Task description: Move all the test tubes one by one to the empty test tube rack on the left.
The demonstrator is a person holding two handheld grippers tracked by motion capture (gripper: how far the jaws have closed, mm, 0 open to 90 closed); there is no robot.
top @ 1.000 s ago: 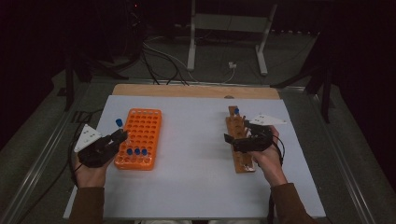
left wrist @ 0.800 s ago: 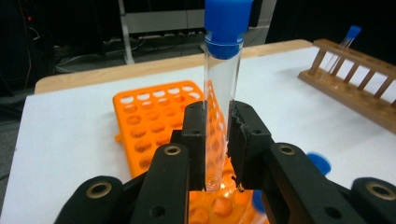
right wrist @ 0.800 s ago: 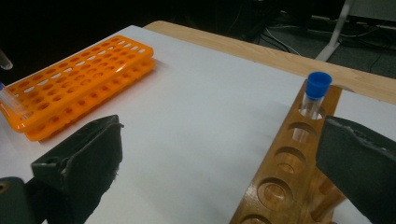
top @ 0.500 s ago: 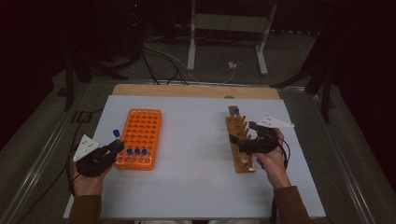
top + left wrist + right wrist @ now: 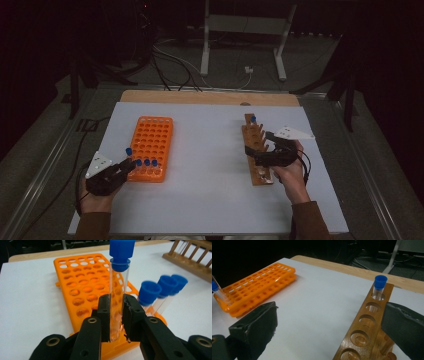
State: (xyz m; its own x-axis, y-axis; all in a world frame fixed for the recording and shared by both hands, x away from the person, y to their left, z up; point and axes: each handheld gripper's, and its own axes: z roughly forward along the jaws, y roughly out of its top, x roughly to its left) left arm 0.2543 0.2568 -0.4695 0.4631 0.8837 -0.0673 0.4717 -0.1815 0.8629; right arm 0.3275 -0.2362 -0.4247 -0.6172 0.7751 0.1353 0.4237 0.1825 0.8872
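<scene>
My left claw [image 5: 116, 315] is clenched on a tube [image 5: 118, 293], pads on the glass below its blue cap, over the near end of the orange rack [image 5: 151, 145], beside three tubes [image 5: 147, 162] already seated there. The tube stands upright, long axis vertical, cap up, its base not yet in a hole. My right claw [image 5: 329, 325] hangs released around the wooden rack [image 5: 364, 332], where one tube [image 5: 379, 287] is left at the far end.

Dim room, table lit, slight blur.
</scene>
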